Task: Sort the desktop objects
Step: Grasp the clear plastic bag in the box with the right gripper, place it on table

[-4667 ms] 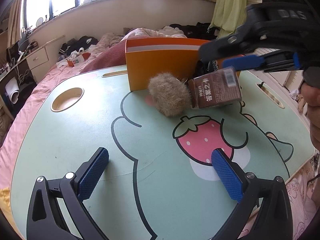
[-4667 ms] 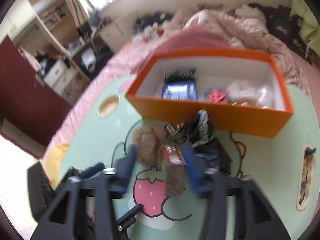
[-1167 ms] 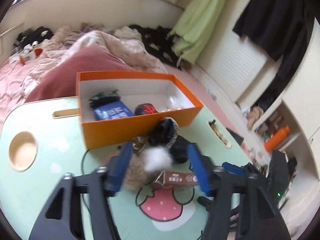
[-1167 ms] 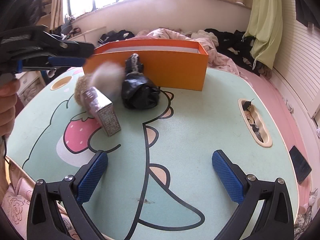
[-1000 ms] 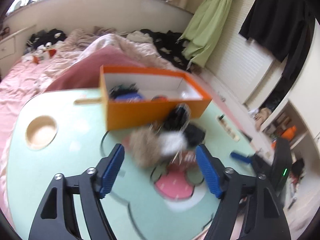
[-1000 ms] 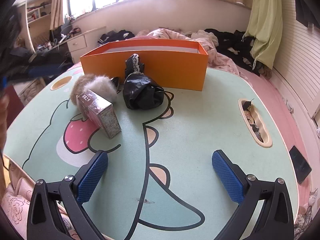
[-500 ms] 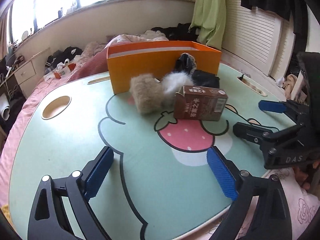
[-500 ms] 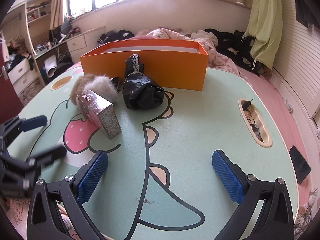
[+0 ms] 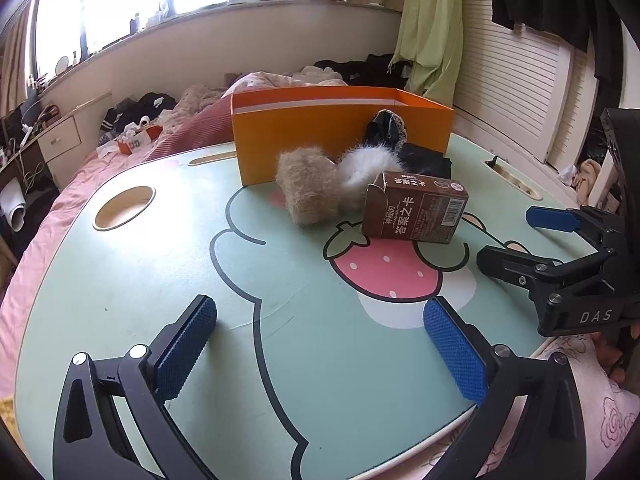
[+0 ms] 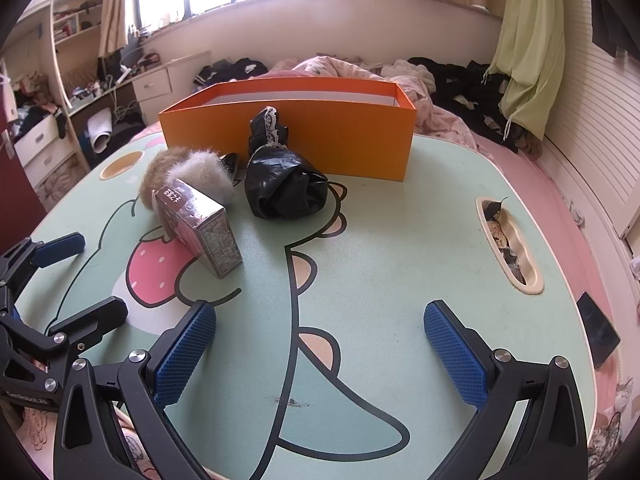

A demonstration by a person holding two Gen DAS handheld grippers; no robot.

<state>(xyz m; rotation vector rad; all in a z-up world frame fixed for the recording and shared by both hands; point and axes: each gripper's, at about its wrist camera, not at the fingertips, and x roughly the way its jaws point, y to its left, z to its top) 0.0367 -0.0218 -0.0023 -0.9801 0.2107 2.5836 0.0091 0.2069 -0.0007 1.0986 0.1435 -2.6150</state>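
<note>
An orange box [image 9: 340, 136] [image 10: 296, 132] stands open at the far side of the green cartoon table [image 9: 120, 280]. In front of it lie a brown and white furry item [image 9: 316, 190] [image 10: 188, 176], a brown card box [image 9: 416, 212] [image 10: 200, 228] and a black bundle with lace trim [image 10: 284, 184] [image 9: 400, 144]. My left gripper [image 9: 320, 356] is open and empty near the table's front edge. My right gripper [image 10: 320, 356] is open and empty, low over the table to the right of the objects. Each gripper shows in the other's view.
A round cup hole [image 9: 124, 207] sits at the table's left. A slot [image 10: 506, 246] with small bits in it sits at the right. A dark phone-like slab [image 10: 598, 334] lies off the table's right edge. Bedding and clothes lie behind the box.
My left gripper has come down from above the box to a low spot at the table's front edge. The furry item now lies on the table. The right gripper has not moved.
</note>
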